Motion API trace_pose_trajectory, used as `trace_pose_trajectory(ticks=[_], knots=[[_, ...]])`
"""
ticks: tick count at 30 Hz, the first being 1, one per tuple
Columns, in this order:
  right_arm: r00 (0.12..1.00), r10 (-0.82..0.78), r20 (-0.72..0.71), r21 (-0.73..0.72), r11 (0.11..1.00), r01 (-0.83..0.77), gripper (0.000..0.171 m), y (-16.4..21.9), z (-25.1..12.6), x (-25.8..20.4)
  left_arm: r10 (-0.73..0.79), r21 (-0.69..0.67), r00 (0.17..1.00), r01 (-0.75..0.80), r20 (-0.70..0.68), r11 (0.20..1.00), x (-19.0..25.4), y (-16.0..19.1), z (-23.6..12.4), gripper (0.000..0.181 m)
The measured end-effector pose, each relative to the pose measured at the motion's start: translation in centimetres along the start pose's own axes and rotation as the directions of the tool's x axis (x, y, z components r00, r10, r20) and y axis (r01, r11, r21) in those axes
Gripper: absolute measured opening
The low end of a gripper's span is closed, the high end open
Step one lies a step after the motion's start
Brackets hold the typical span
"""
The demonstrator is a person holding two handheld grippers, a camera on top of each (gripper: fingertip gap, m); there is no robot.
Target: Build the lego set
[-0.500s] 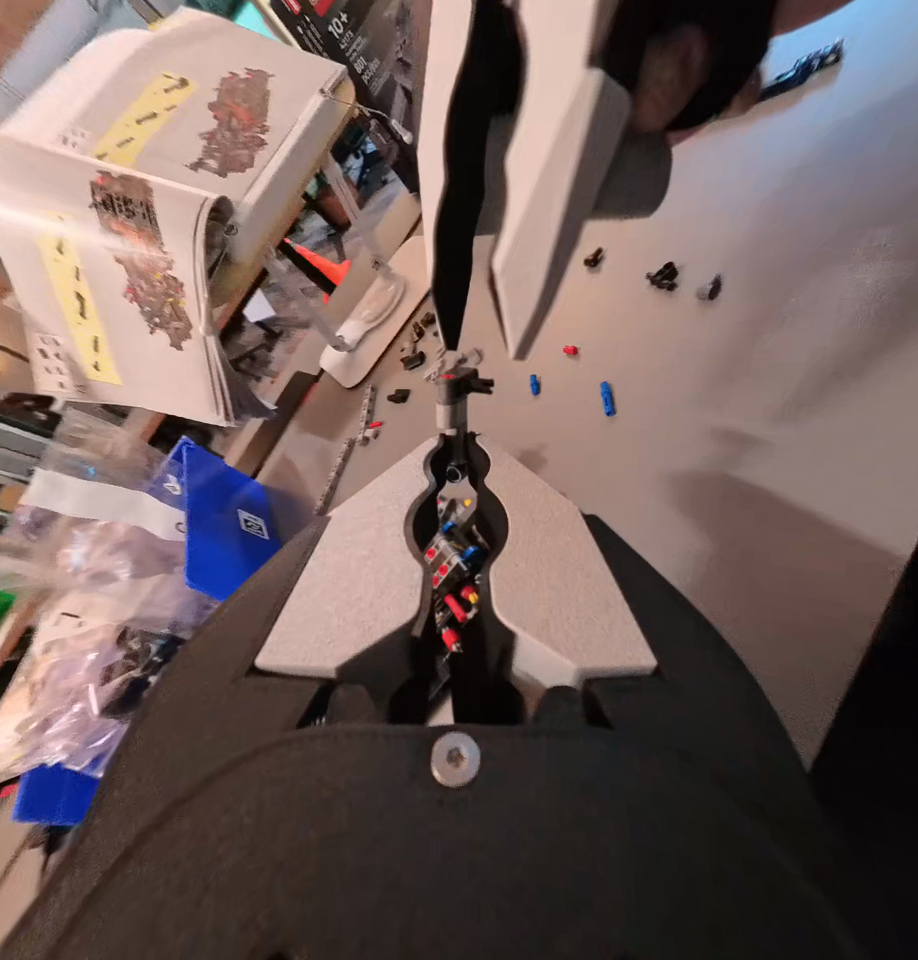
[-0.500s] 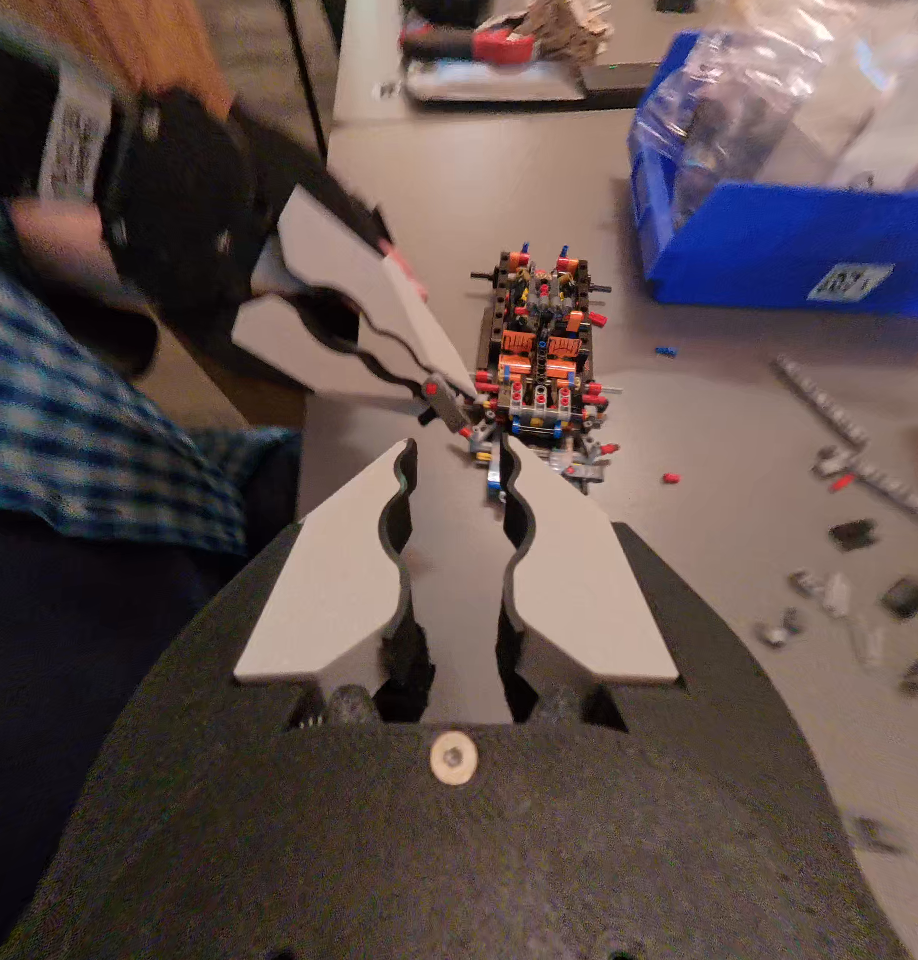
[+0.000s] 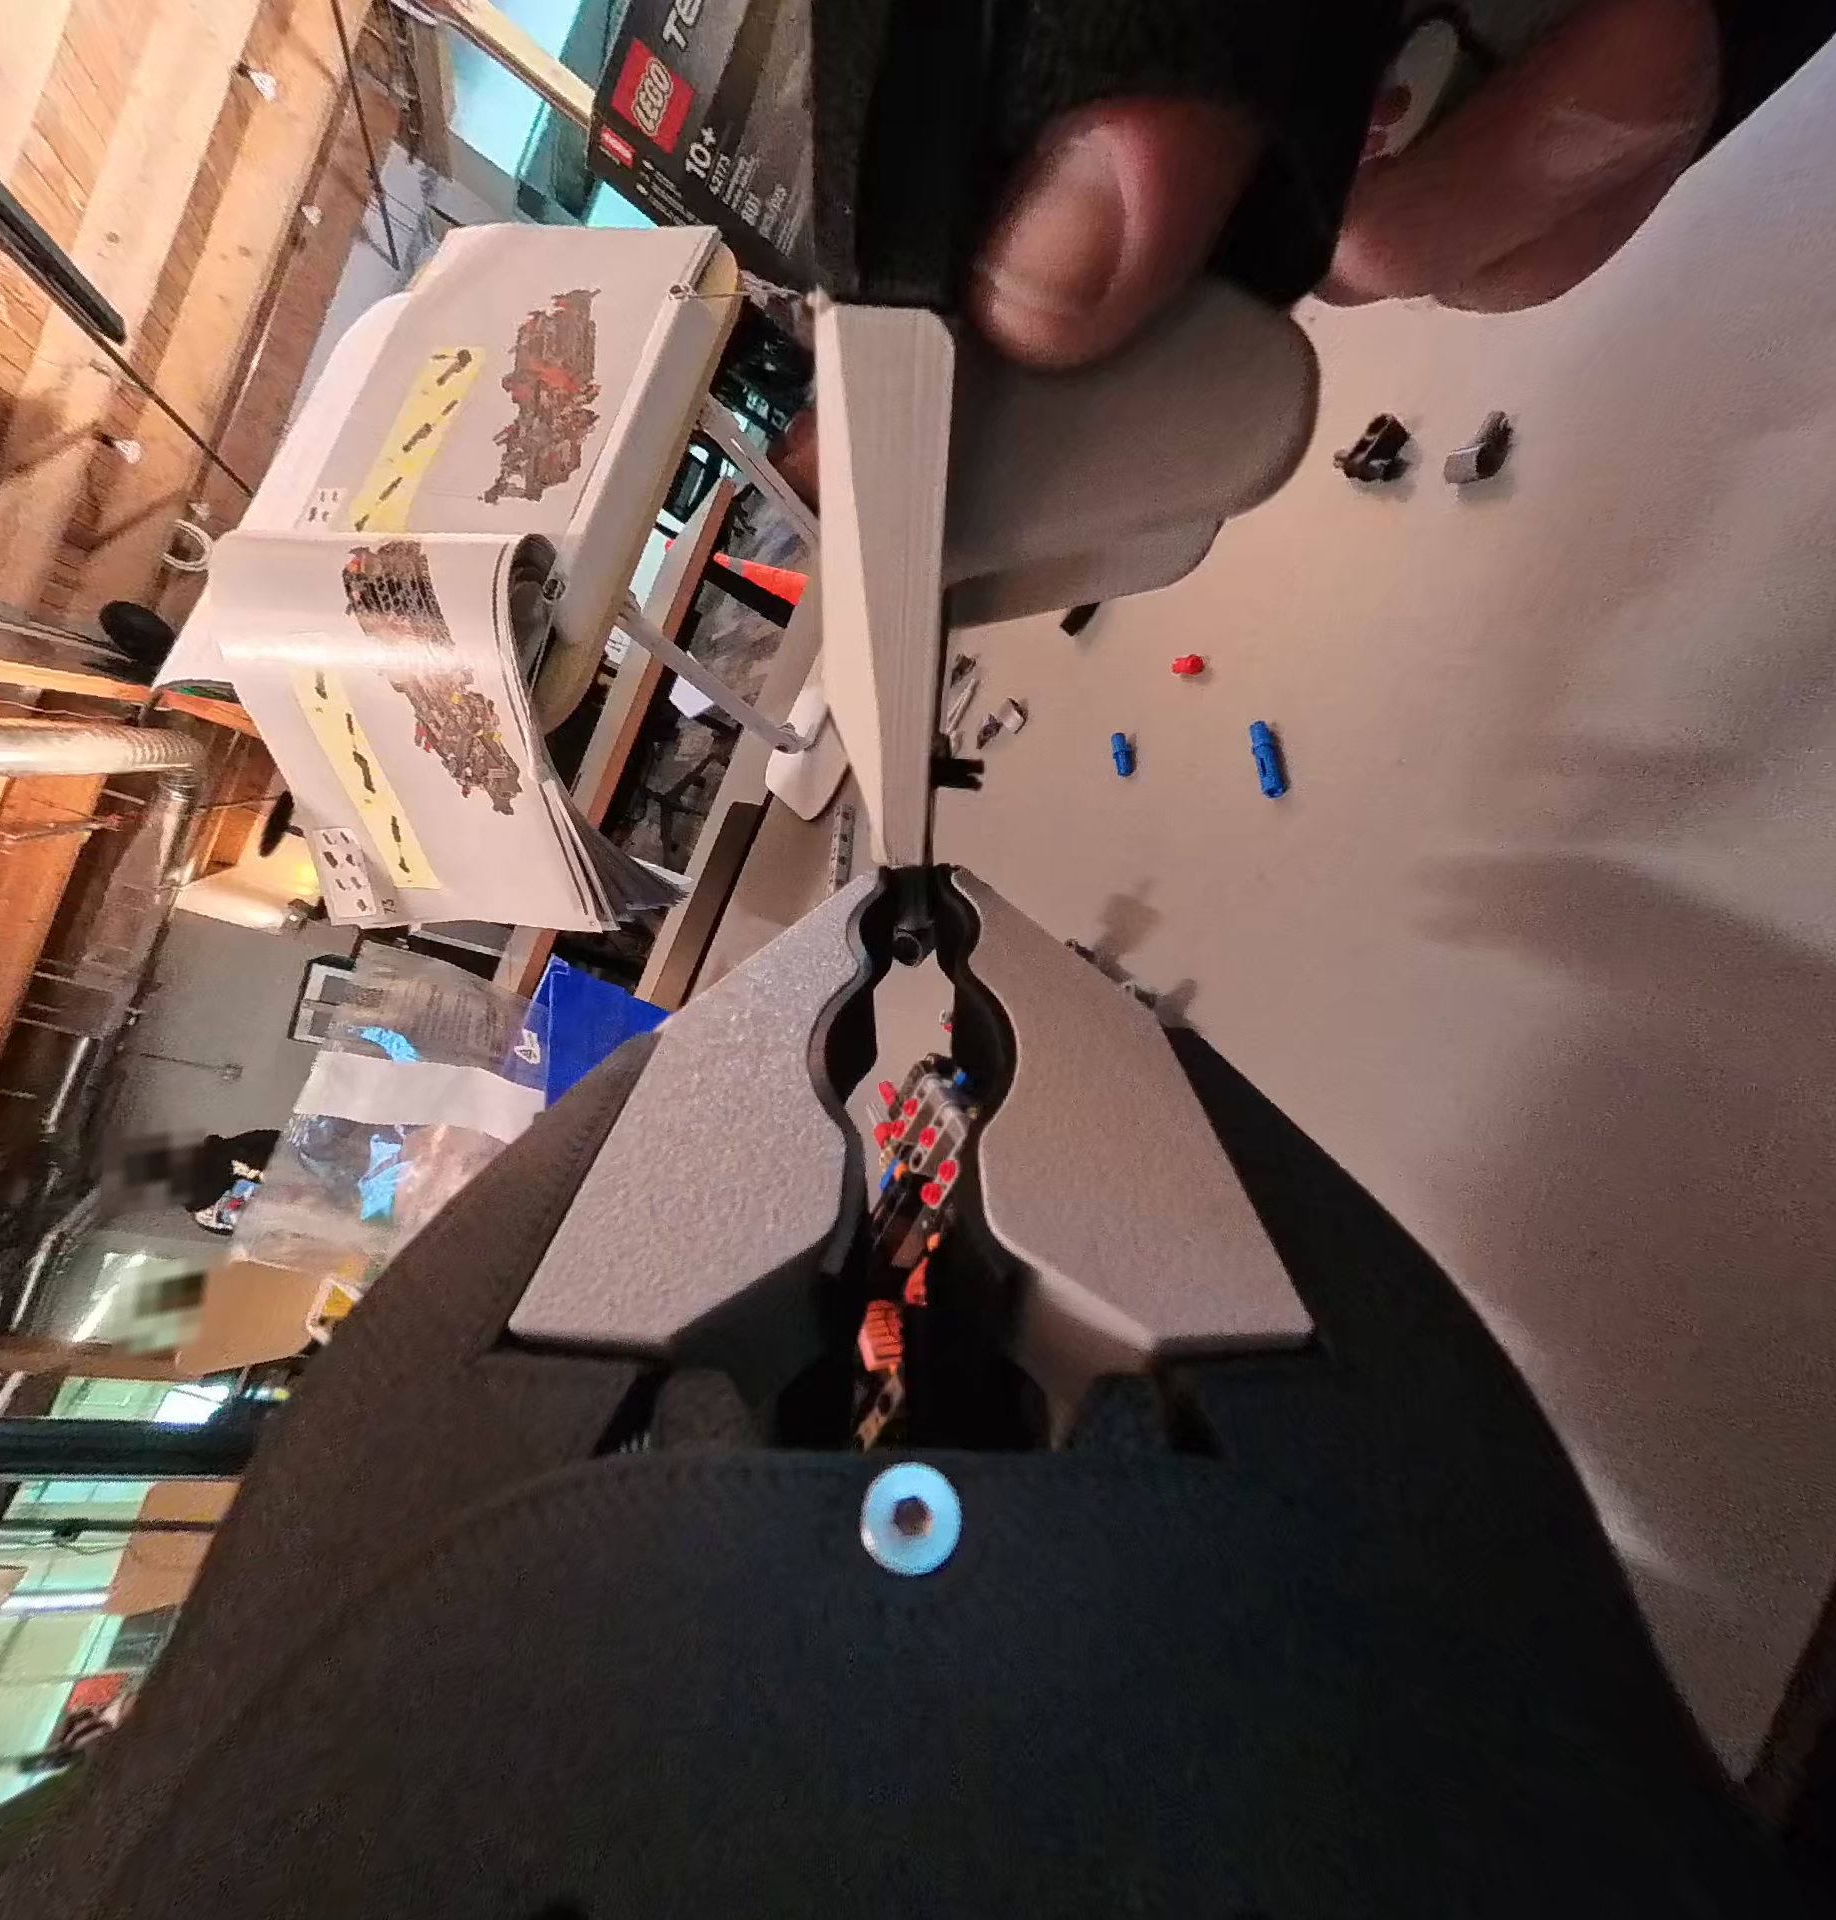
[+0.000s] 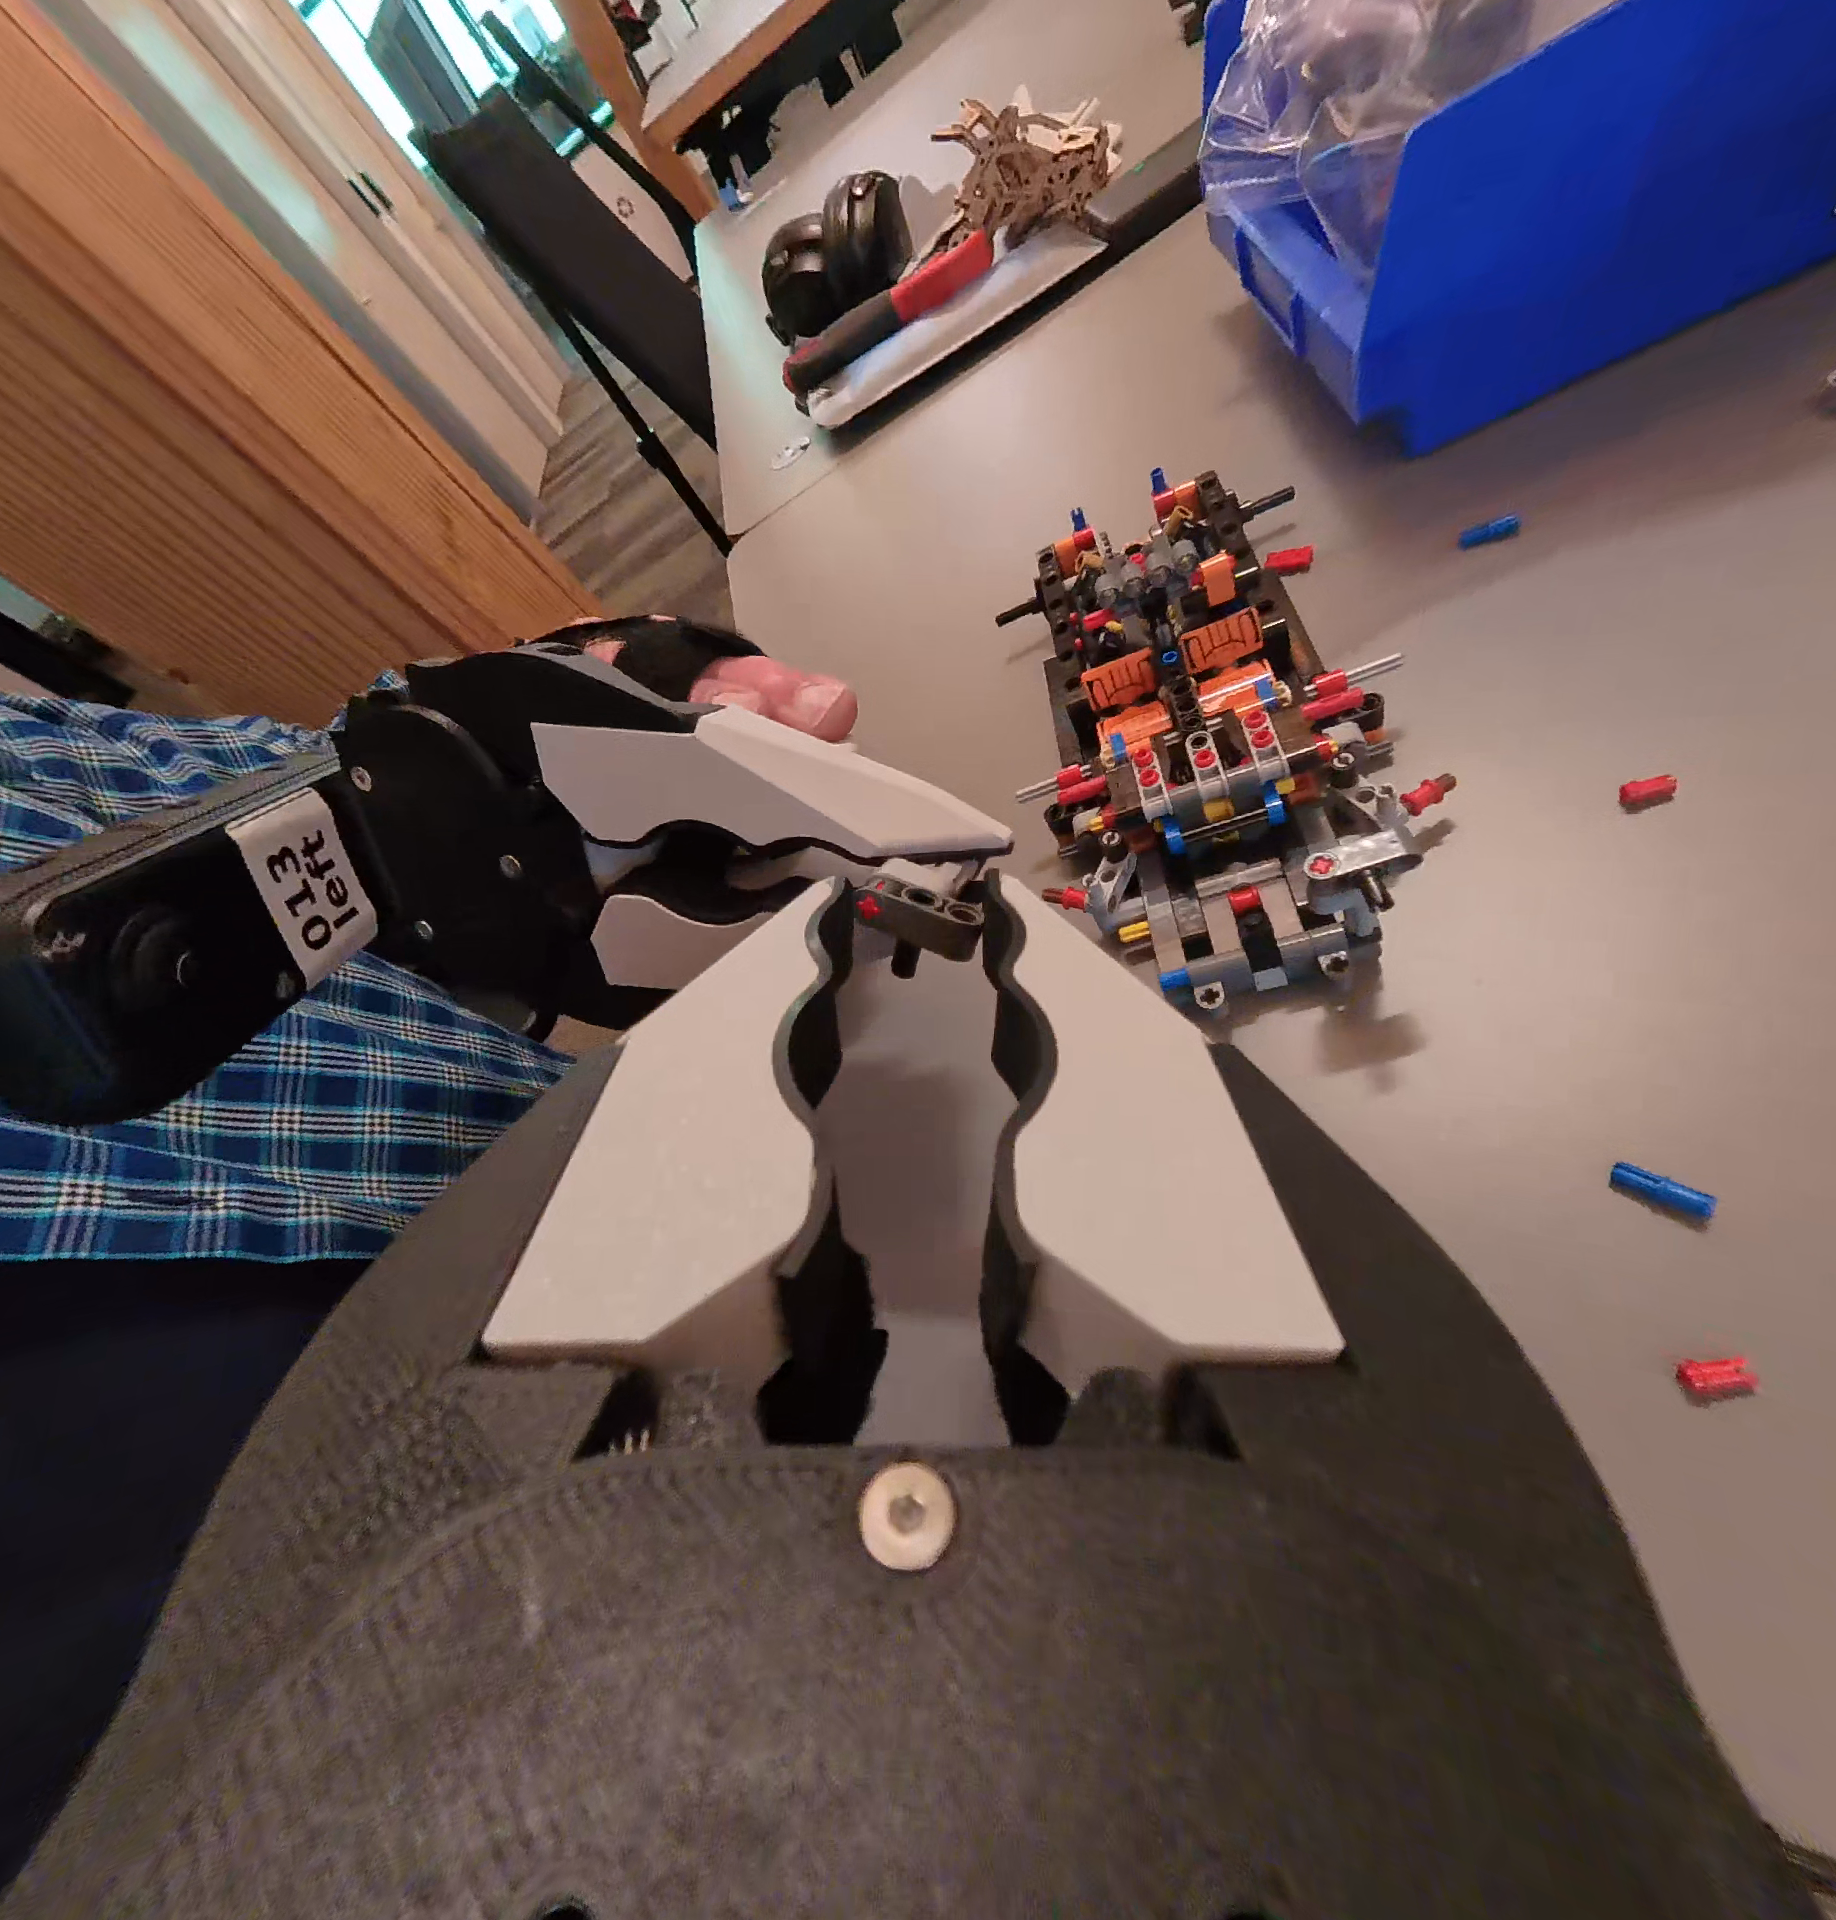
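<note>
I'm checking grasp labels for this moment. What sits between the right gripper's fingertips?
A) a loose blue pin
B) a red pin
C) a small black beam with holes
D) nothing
C: in the right wrist view the right gripper has its fingertips closed on a small black beam, which the left gripper also meets at its tips.

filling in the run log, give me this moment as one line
left gripper: shut on small black beam | right gripper: fingers around same beam, grip unclear | chassis build: on table, untouched | phase: handover

Your tabletop (image 4: 1516, 1039) looked smooth and matt; the hand-held gripper's fingers (image 4: 685, 1143) were grainy matt plastic.
</note>
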State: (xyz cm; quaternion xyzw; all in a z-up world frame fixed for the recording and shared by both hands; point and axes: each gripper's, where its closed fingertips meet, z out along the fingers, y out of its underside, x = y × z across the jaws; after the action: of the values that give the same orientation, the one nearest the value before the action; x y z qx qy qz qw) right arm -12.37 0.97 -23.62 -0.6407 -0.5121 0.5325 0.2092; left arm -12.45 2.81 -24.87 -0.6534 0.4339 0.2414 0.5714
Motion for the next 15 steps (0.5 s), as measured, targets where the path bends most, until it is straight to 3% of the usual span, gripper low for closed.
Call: trace_pose_trajectory(ticks=[5,8,15], knots=[[0.996,-0.092,-0.012,-0.02,0.996,0.091,0.023,0.3,0.1,-0.1,-0.03,0.017,0.999,0.03,-0.023,0.999,0.4,0.1,-0.2,0.006],[0.986,-0.164,-0.016,-0.052,0.985,0.163,0.023,0.6,0.2,0.1,-0.087,0.029,0.995,0.089,-0.046,0.996,0.2,0.2,-0.4,0.02],[0.936,-0.349,-0.048,-0.236,0.914,0.329,0.023,2.1,0.1,2.0,-0.255,-0.039,0.95,0.252,-0.182,0.967,0.2,3.2,-0.6,0.035]])
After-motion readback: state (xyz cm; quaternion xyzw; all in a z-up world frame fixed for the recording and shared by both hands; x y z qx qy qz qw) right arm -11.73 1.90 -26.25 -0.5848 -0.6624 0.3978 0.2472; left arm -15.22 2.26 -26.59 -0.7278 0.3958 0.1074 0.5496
